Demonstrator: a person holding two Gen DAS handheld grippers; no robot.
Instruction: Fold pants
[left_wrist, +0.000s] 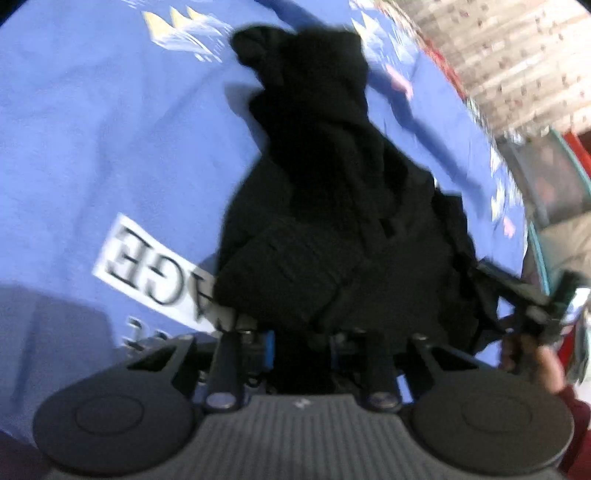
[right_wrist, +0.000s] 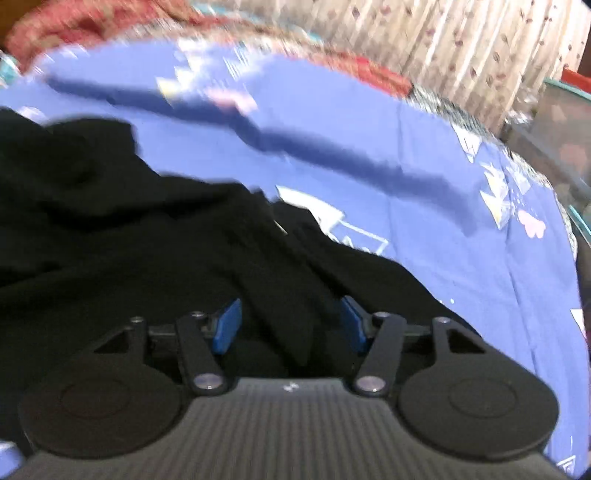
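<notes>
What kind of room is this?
Probably a bedroom at home. Black pants lie crumpled on a blue printed bedsheet, a patterned curtain hangs behind it, and a red patterned blanket lies along the far edge.

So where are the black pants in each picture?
Left wrist view: the black pants fill the middle, running from the top down to the fingers.
Right wrist view: the black pants cover the left and lower middle, lying between the blue fingers.
Shared landmark: the blue bedsheet underneath, with white printed shapes.
</notes>
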